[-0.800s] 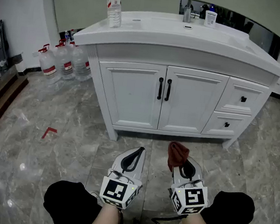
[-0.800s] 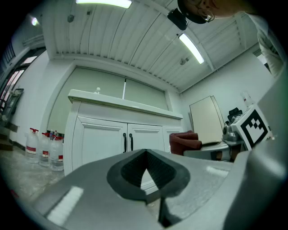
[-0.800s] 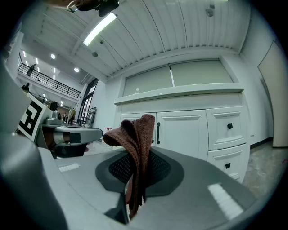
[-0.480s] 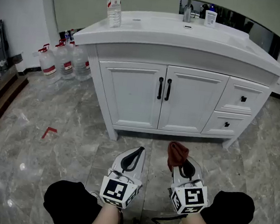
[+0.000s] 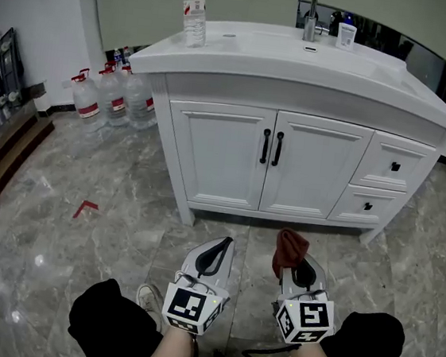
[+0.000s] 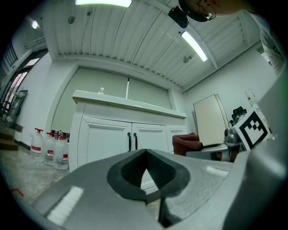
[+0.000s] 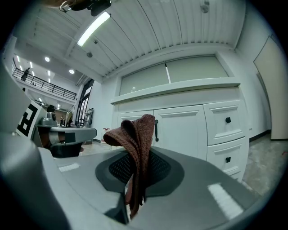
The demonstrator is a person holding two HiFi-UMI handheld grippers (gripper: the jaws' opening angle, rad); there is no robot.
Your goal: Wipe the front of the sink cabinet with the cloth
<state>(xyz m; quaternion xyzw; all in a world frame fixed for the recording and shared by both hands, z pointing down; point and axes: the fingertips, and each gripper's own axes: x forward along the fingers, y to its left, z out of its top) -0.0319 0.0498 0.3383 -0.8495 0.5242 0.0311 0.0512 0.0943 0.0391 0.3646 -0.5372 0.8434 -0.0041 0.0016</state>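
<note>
A white sink cabinet (image 5: 273,159) with two doors, black handles and two drawers stands ahead of me; it also shows as the cabinet (image 6: 112,139) in the left gripper view and the cabinet (image 7: 184,128) in the right gripper view. My right gripper (image 5: 300,264) is shut on a reddish-brown cloth (image 5: 288,247), which sticks up from its jaws as a folded bunch (image 7: 135,139). My left gripper (image 5: 216,253) is shut with nothing in it (image 6: 146,173). Both hang low over the floor, well short of the cabinet front.
A water bottle (image 5: 195,12), a tap (image 5: 312,16) and a small white container (image 5: 347,34) stand on the sink top. Several large water jugs (image 5: 108,97) sit on the floor at the cabinet's left. A red mark (image 5: 85,208) lies on the marble floor.
The head view has shifted slightly, so the cabinet sits a little lower and further right in the picture. Both grippers keep their places, the cloth still held.
</note>
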